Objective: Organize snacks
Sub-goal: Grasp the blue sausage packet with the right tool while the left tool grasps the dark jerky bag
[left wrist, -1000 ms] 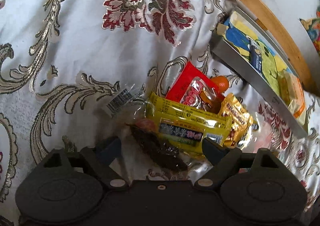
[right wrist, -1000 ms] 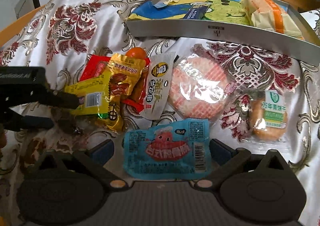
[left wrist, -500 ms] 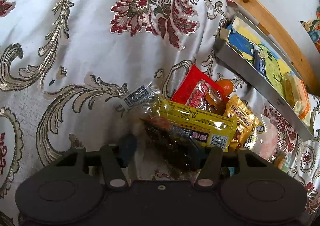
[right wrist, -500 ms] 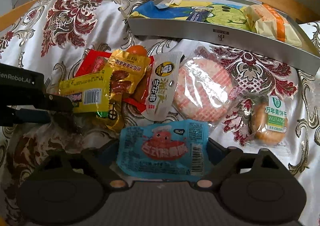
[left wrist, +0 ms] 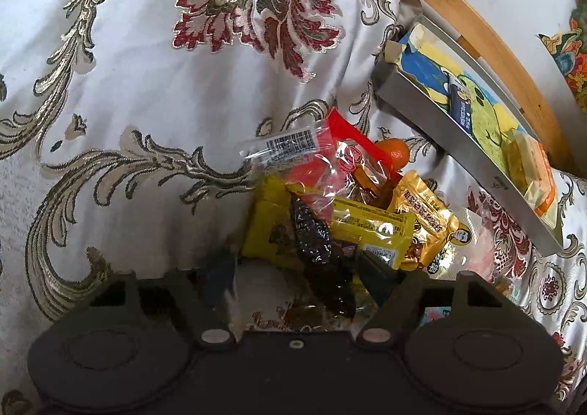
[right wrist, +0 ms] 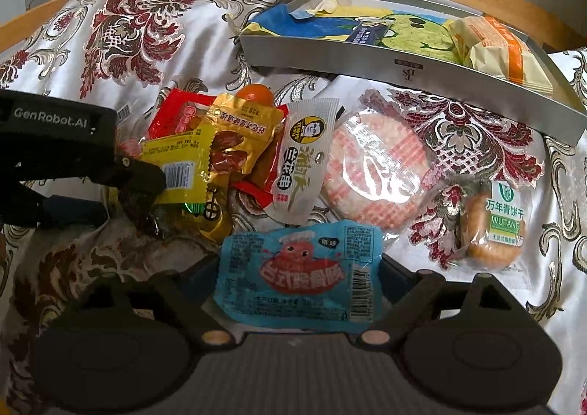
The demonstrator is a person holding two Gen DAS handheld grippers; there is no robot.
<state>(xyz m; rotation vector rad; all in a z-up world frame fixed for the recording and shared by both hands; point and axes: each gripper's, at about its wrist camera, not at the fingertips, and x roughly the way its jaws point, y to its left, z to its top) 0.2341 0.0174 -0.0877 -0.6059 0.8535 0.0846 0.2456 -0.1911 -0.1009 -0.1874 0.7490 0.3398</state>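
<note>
Over the bedspread: loose snacks are lying in a heap just near of the tray, and both tools are reaching into them from the near side.
Tray: it is sitting at the far right against the wooden bed frame and already holding a few packets. It is lying well beyond either tool, far and to the right of the heap.
Right tool: its fingers are standing wide, one against each short edge of the blue packet. I cannot tell whether they are squeezing it or only bracketing it. Of the two tools, this one is sitting nearer the tray.
Left tool: it is working at the left end of the heap with its jaws parted, straddling the near end of the clear packet but not pinching it, with a gap showing on both sides.
Clear packet: it is lying straight ahead of the left tool, its barcode end pointing far and its near end dipping between the fingers, partly overlapping the yellow packet.
Dark strip: it is the content of the clear packet. Its long axis is running near to far, leaning slightly right toward the near end, so it is lying almost along the fingers.
Judgement: the jaws would be closing across its narrow width, with the right finger risking the yellow packet's edge.
</note>
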